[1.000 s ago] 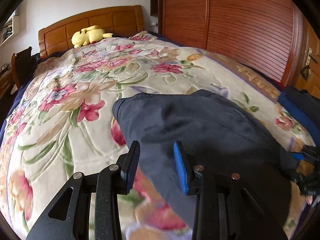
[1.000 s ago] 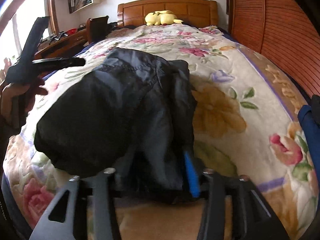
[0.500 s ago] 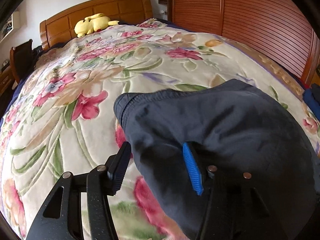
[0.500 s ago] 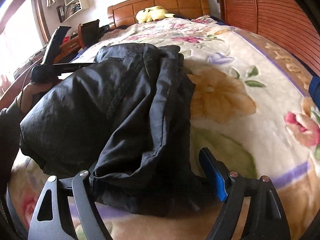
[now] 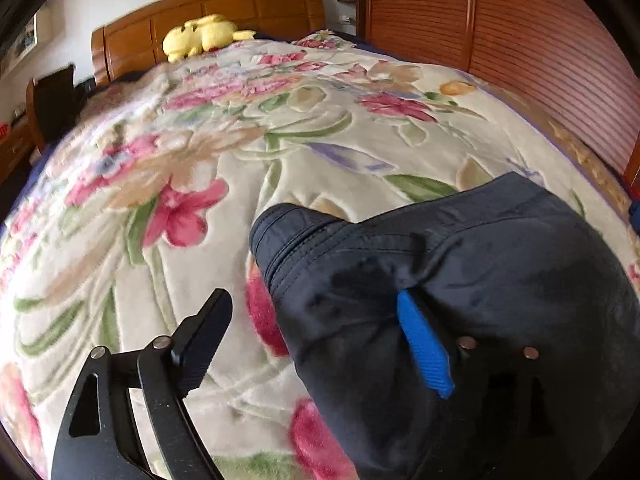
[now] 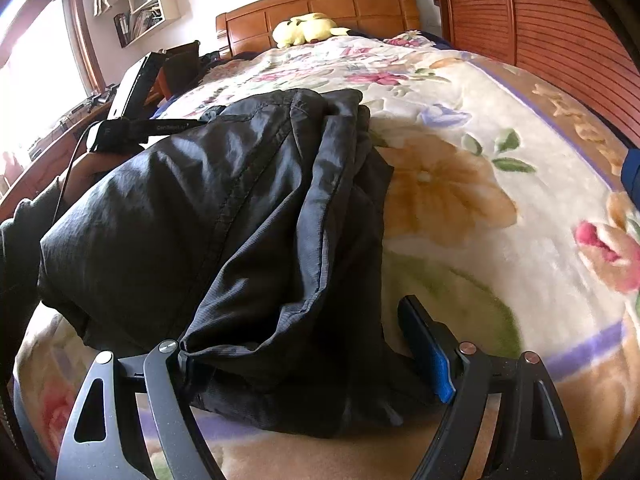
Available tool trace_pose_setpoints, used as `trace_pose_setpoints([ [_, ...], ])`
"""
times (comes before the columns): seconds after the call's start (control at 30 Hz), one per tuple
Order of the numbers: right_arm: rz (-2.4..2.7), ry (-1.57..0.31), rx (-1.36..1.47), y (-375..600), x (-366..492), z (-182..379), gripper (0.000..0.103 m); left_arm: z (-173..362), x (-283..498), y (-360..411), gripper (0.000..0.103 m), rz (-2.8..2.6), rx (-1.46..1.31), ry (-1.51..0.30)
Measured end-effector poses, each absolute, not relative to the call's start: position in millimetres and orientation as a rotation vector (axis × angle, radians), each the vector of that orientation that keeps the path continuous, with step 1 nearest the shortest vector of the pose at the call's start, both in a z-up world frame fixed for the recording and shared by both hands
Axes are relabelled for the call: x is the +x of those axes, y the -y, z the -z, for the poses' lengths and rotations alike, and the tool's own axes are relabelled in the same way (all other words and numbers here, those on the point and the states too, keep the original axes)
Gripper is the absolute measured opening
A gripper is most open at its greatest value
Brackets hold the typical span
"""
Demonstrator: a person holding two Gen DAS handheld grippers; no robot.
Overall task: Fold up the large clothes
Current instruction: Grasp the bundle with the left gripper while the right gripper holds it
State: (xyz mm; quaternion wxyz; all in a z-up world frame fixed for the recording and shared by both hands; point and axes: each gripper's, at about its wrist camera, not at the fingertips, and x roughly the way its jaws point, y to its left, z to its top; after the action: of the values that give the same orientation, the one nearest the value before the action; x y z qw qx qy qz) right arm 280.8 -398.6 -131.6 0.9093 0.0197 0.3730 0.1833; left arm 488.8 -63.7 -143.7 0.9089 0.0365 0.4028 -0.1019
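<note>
On the plush floral blanket (image 5: 328, 168), slick, creased dark trousers (image 6: 224, 216) lie bunched.

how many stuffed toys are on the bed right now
1. A yellow plush toy lies at the head of the bed, against the wooden headboard, far from the dark folded garment. Others could be hidden behind that garment.

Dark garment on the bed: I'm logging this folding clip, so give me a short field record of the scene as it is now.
garment: dark garment, bunched on the floral blanket
left gripper: open, over the garment's seamed edge
right gripper: open, fabric between the jaws
background: yellow plush toy by the wooden headboard
fold state: not flat, thick creases
</note>
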Motion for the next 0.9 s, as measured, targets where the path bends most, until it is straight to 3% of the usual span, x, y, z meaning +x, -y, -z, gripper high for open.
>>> trace_pose_setpoints([
  [0.23, -0.38, -0.77, 0.043, 399.3, 280.8, 131.5, 0.083, 148.1, 495.6, 55.9, 0.094, 0.237, 0.012, -0.861],
  [0.47, -0.381, -0.773, 0.044, 398.8, 281.1, 132.3, 0.083, 151.6, 501.2, 49.8, 0.094, 0.269, -0.045, -0.883],
  [0.7, -0.386, -0.781, 0.049, 398.7, 283.6, 132.9, 0.083, 155.1, 506.3, 42.7, 0.065, 0.37, -0.203, -0.949],
  [0.9, -0.389, -0.787, 0.049, 397.6, 284.9, 133.2, 0.083, 149.1, 500.5, 47.6, 0.051, 0.349, -0.163, -0.933],
])
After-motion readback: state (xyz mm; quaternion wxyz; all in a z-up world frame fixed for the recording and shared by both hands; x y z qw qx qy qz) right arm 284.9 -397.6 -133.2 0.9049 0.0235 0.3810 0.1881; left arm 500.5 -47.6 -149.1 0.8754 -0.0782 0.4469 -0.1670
